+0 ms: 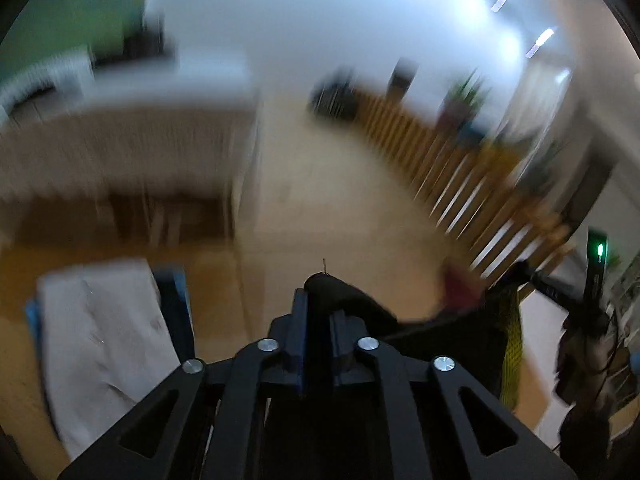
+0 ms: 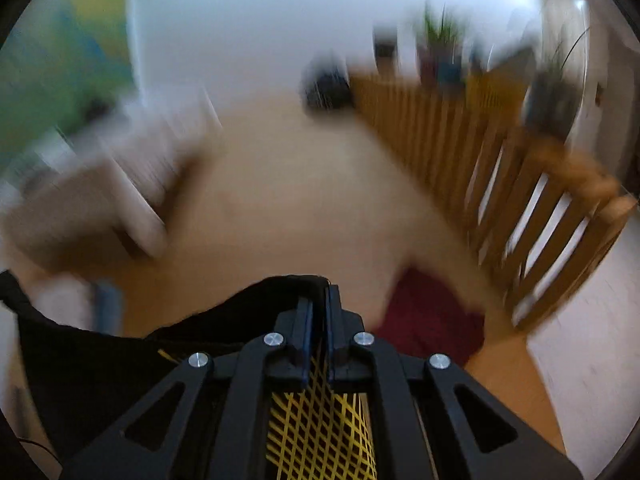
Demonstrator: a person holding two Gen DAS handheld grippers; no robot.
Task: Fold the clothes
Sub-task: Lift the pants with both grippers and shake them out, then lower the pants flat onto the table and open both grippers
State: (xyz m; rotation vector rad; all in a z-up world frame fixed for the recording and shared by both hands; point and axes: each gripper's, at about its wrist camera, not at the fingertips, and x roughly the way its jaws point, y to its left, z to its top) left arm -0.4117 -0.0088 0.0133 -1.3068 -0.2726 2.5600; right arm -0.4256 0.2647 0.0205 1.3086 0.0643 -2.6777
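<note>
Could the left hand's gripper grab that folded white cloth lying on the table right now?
Probably not yet: the left gripper is shut on the black garment, so its jaws are busy. The white cloth itself lies uncovered nearby.

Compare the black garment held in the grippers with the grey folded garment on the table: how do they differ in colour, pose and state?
The black garment is dark with a yellow grid pattern; the grey garment is pale and plain. The black garment hangs lifted, pinched by the left gripper and the right gripper; the grey garment lies flat on the wooden table, untouched. The black one is unfolded; the grey one looks folded. Both are fabric.
</note>
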